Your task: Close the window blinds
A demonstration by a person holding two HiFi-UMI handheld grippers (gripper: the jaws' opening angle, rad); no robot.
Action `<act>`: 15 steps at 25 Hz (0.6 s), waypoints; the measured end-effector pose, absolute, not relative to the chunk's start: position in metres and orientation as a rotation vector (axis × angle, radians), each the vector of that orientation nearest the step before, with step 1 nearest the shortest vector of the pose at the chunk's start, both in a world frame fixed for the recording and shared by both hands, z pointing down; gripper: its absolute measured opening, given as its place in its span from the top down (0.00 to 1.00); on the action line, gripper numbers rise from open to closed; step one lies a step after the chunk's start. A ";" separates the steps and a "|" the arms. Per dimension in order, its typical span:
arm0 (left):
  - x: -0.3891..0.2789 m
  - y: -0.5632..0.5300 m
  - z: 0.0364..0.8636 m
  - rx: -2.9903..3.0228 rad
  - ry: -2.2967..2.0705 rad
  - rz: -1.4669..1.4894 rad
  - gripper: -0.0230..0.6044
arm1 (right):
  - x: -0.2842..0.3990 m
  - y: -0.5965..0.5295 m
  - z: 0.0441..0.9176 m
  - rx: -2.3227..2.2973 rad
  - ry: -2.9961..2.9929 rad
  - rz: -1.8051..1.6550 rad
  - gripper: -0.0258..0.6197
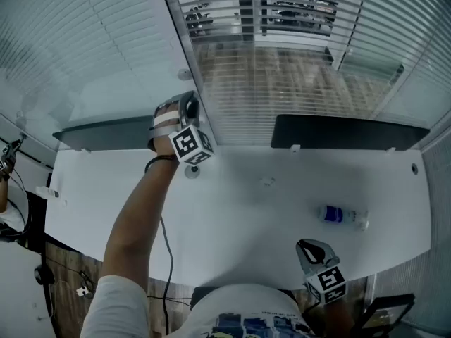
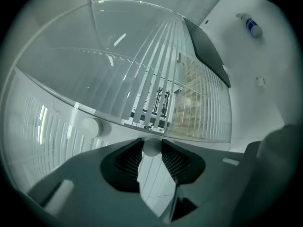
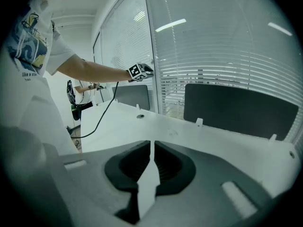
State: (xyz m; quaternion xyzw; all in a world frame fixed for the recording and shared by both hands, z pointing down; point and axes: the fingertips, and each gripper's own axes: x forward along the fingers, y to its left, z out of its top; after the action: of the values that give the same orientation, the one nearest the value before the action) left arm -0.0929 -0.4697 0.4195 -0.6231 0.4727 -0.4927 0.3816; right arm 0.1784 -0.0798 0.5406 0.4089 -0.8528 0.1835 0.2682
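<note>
One blue-labelled bottle (image 1: pixel 342 216), print unreadable; left claw (image 2: pixel 152 149) grips knob (image 2: pixel 152 144).

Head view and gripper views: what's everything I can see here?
desk: one, white, below the window
window blinds: several, white, beyond the desk
knob: one, white, beside the blinds
divider panels: two, dark, upright on the desk's far edge
bottle: one, clear with blue label, lying on the desk's right side
cable: one, black, across the desk's near left
arm: one, bare, reaching to the window
left gripper: one, grey, shut on the knob
right gripper: one, grey, shut and empty, over the desk's near edge
</note>
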 end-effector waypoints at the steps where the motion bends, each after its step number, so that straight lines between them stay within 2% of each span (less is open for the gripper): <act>1: -0.092 -0.468 0.420 -1.618 1.226 -1.239 0.75 | 0.179 -0.079 0.540 1.103 -2.301 0.495 0.93; 9: -0.102 -0.475 0.407 -1.998 1.603 -0.975 0.76 | 0.177 -0.088 0.535 1.110 -2.304 0.492 0.93; 15: -0.111 -0.471 0.403 -2.397 1.998 -0.525 0.76 | 0.178 -0.084 0.540 1.114 -2.309 0.487 0.93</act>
State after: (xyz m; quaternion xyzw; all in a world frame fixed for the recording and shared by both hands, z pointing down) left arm -0.1113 -0.4707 0.4027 -0.7574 0.6314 -0.1660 -0.0111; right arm 0.1785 -0.0845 0.5397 0.4120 -0.8537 0.1801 0.2626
